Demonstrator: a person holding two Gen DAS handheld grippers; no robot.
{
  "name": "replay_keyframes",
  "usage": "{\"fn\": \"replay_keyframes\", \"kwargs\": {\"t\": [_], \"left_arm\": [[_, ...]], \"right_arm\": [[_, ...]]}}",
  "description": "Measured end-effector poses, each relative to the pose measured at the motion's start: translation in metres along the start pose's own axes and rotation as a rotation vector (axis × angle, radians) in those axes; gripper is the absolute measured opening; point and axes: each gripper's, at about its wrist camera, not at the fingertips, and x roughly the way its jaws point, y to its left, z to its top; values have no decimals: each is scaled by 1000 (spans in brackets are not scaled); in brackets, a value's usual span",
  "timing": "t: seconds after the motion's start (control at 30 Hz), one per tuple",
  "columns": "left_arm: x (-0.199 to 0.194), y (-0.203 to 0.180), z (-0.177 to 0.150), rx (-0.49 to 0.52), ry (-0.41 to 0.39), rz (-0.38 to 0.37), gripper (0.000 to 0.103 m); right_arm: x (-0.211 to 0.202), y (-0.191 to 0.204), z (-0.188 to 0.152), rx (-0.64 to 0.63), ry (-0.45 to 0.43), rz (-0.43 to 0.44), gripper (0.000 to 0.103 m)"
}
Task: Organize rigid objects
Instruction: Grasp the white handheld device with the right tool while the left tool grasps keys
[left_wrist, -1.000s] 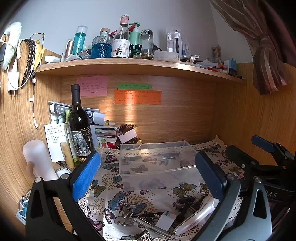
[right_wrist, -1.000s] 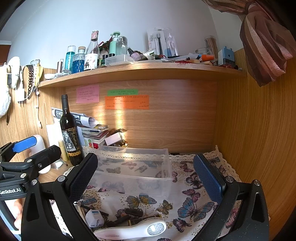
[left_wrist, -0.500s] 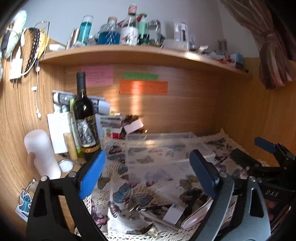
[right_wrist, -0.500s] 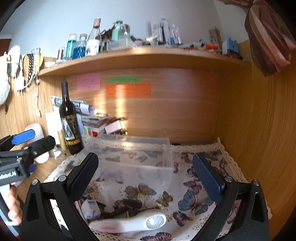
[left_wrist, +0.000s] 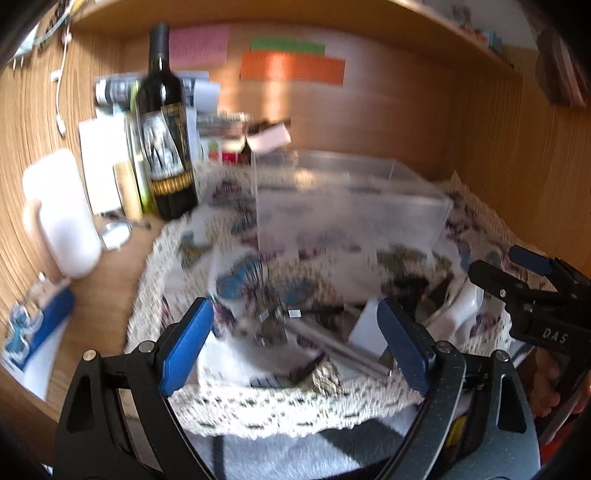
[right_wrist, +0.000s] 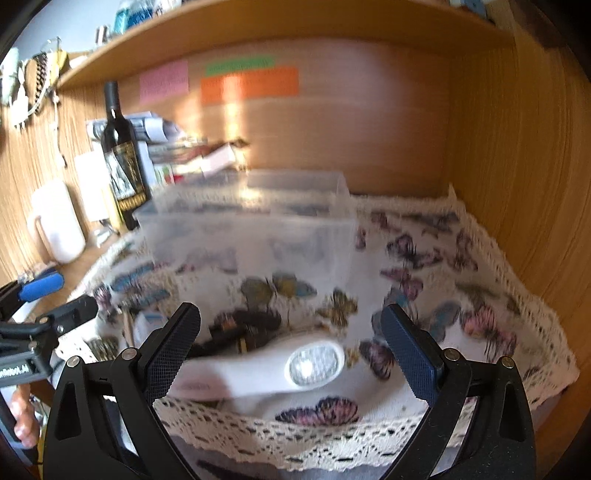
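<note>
Both grippers spread, nothing between the pads: left gripper (left_wrist: 293, 341) has just been narrowing slightly, right gripper (right_wrist: 290, 338) too. Clutter pile (left_wrist: 295, 325) and white torch (right_wrist: 273, 369) at the table's front edge (blurred). Clear bin (right_wrist: 251, 225) behind, mid-cloth (right_wrist: 461, 295).

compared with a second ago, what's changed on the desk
Both grippers have tipped down toward the clutter on the butterfly cloth. The left gripper has narrowed its jaws slightly; the right gripper, over the white handheld device, barely. Neither holds anything. Clear bin and wine bottle unmoved.
</note>
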Motion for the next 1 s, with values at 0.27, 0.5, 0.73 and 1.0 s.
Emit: {"fn": "replay_keyframes", "kwargs": {"t": [0.27,0.5,0.73,1.0], "left_arm": [[18,0,-25,-23,95,-11,74],[25,1,-34,-26,133,-30,42],[24,1,-35,-11,114,-26,33],[20,8,-26,-23,84,-15,33]], "right_arm": [[14,-10,-20,63,97,11,98],[29,-15,-27,128,158,56,94],[46,-14,-18,180,186,134,84],[65,-4,-9,116,184,86,49]]}}
